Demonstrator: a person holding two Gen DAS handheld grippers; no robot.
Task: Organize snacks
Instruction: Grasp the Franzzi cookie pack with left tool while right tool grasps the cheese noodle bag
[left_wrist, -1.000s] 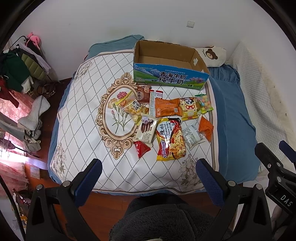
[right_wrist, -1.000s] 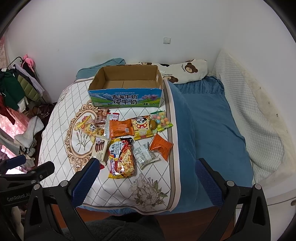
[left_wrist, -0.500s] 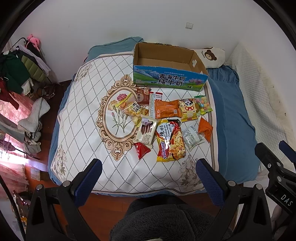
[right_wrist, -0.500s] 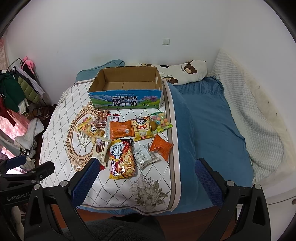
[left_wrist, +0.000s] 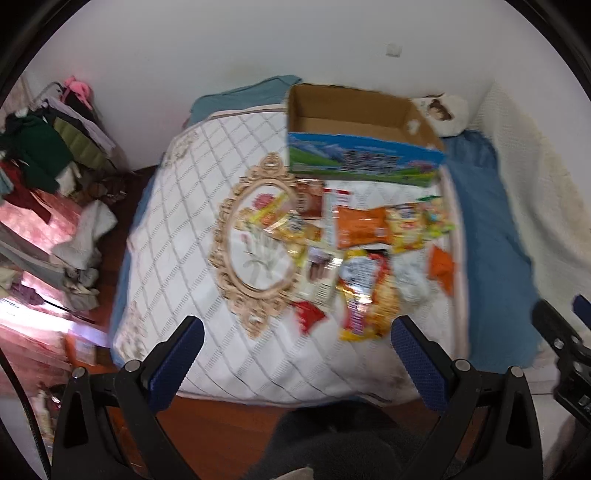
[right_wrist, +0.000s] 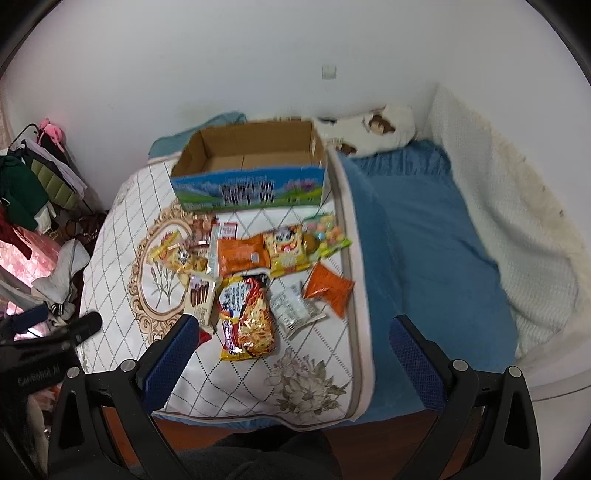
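Fingers (left_wrist: 177, 360) of the left gripper (left_wrist: 297, 363) spread wide, nothing between them; right gripper (right_wrist: 290, 356) likewise agape and empty. Both hang off the bed's (right_wrist: 424, 236) near edge, well short of the goods. Snacks (right_wrist: 258, 266) lie loose on the quilt, none in the cardboard box (right_wrist: 251, 166) at 12 o'clock beyond them. Judged stage: approach, sorting not begun. Next move likely needs a descent onto one packet, perhaps the noodle bag (right_wrist: 245, 317) nearest at 6 o'clock of the pile. Left view, blurred, shows the small red packet (left_wrist: 308, 315) whole; right view half hides it behind a finger but reads sharper and shows the box floor bare.
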